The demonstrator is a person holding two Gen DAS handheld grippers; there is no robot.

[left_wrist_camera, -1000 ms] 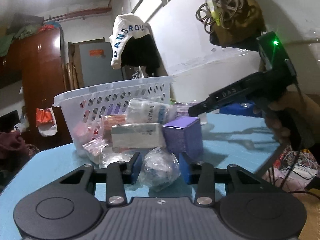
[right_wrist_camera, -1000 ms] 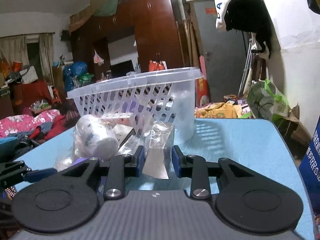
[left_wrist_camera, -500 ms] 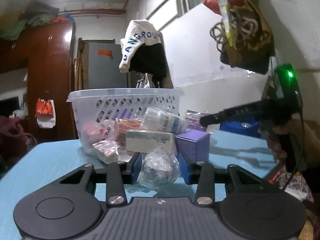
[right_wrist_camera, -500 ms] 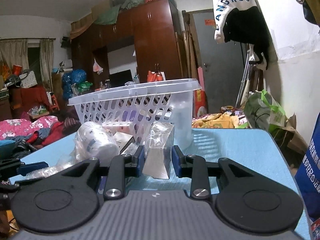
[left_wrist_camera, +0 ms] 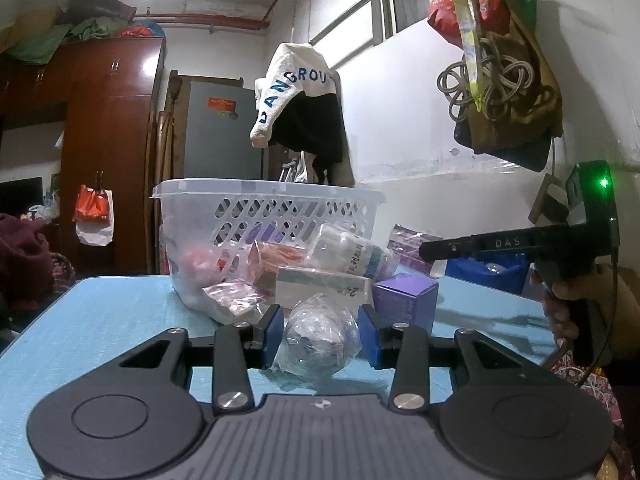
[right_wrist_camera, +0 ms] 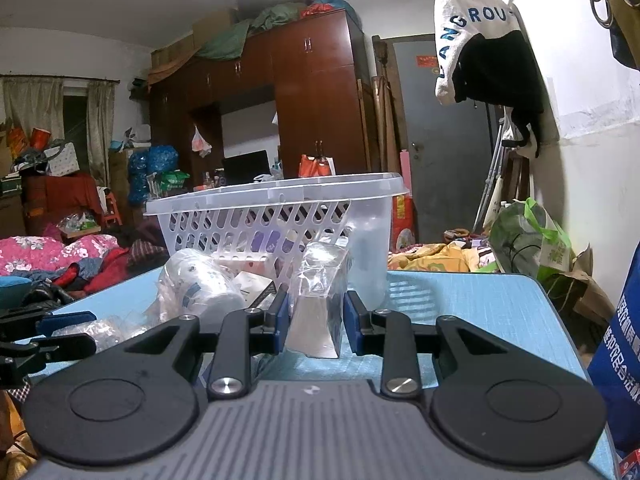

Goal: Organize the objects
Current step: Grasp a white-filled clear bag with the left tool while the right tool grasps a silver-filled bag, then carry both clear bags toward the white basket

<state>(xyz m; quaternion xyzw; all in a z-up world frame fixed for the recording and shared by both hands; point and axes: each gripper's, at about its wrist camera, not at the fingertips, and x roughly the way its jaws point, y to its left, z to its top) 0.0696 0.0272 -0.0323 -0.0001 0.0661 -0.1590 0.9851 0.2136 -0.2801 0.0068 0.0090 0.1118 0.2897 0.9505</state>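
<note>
The left tool [left_wrist_camera: 321, 336] pinches a clear-wrapped ball [left_wrist_camera: 320, 338] just above the blue tabletop [left_wrist_camera: 100, 320]. The right tool [right_wrist_camera: 314, 322] pinches a wrapped box [right_wrist_camera: 318, 312]. Beyond lie a purple box [left_wrist_camera: 404, 296], a bottle [left_wrist_camera: 352, 254] and packets, crowding the front of the white basket [left_wrist_camera: 264, 216].

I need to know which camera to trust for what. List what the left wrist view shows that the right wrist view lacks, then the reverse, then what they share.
Left wrist only: the left hand-held gripper clamping a round plastic-wrapped item, and a purple box.
Right wrist only: the right hand-held gripper clamping a plastic-wrapped box.
Both: the white basket on the blue table.
</note>
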